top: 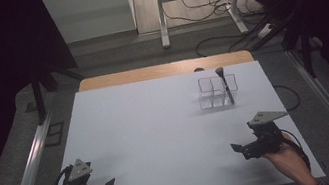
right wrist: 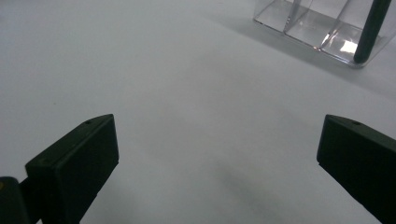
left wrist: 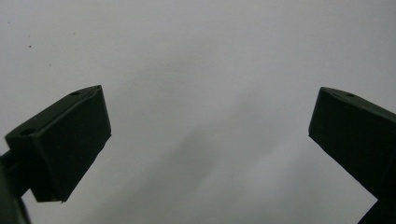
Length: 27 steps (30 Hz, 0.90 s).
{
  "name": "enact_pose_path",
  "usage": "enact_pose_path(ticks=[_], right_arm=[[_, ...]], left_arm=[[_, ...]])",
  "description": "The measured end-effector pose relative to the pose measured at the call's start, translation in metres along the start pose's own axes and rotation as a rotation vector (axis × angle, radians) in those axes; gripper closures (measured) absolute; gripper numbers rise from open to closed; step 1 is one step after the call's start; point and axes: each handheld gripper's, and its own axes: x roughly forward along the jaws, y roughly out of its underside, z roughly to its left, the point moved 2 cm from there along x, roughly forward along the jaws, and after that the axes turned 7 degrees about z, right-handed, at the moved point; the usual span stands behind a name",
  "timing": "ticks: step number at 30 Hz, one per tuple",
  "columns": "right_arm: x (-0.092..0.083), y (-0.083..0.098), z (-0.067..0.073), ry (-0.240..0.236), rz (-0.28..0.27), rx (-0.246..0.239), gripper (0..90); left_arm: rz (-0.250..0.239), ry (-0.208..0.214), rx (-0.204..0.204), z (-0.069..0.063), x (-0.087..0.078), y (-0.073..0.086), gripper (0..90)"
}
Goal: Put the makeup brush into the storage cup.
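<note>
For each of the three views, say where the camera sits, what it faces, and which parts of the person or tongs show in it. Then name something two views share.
High view: above the person's side, looking forward and down on the table; both hands, left tongs and right tongs show.
Left gripper view: on the left tongs, facing bare tabletop; its two open jaws show.
Right gripper view: on the right tongs, facing the clear organizer across the table; its open jaws show.
Shared: the high and right gripper views both show the organizer holding a dark brush.
</note>
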Motion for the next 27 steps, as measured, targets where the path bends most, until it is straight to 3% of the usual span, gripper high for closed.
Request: enact_pose_path(ticks=[27], right_arm=[[-0.018,0.023,-0.005,0.035,0.025,0.039,0.0]], left_arm=[[0.003,-0.002,0.000,0.000,0.000,0.000,0.0]])
